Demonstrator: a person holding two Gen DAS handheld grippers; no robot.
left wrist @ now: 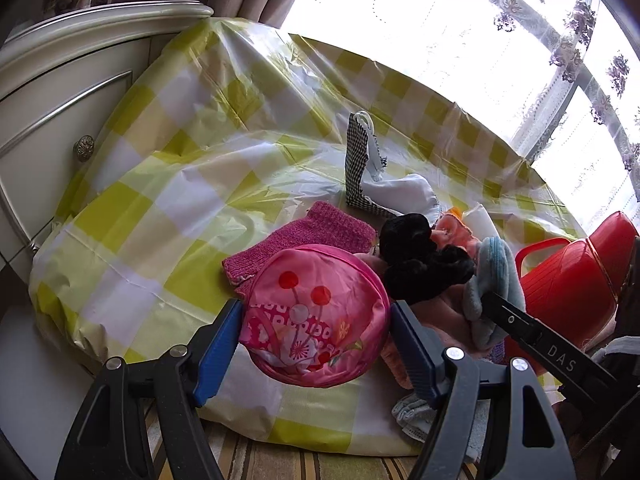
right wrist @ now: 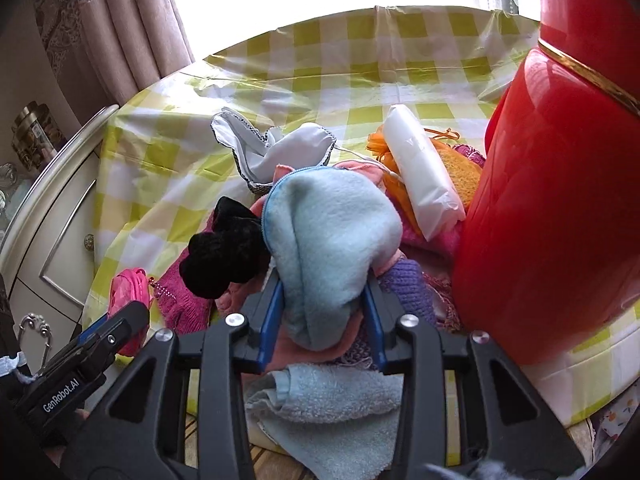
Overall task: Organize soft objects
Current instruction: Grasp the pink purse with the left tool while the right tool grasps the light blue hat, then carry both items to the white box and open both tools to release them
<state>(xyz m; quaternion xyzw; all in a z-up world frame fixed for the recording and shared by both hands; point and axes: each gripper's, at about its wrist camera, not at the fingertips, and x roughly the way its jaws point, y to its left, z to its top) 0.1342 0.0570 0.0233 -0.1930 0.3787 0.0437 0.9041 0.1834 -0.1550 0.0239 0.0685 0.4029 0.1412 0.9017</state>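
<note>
While we work over the checked tablecloth, the biggest hazard is the red basket, which fills the 3 o'clock side of the right wrist view, just beside the heap; a swing of our right arm could knock it or drag the slick cloth under it. Next comes the pile of soft things at centre: our right gripper has its pads pressed on the pale blue fleece, and the black plush at 9 o'clock of it, along with the pink cloth underneath, may snag and come up too. Smaller again, our left gripper clamps the round pink pouch at its widest part, at 6 o'clock in the left wrist view; a smooth, bulging fabric like that could squirt out of the pads. Smallest, the white packet at 1 o'clock could roll off the orange cloth.
</note>
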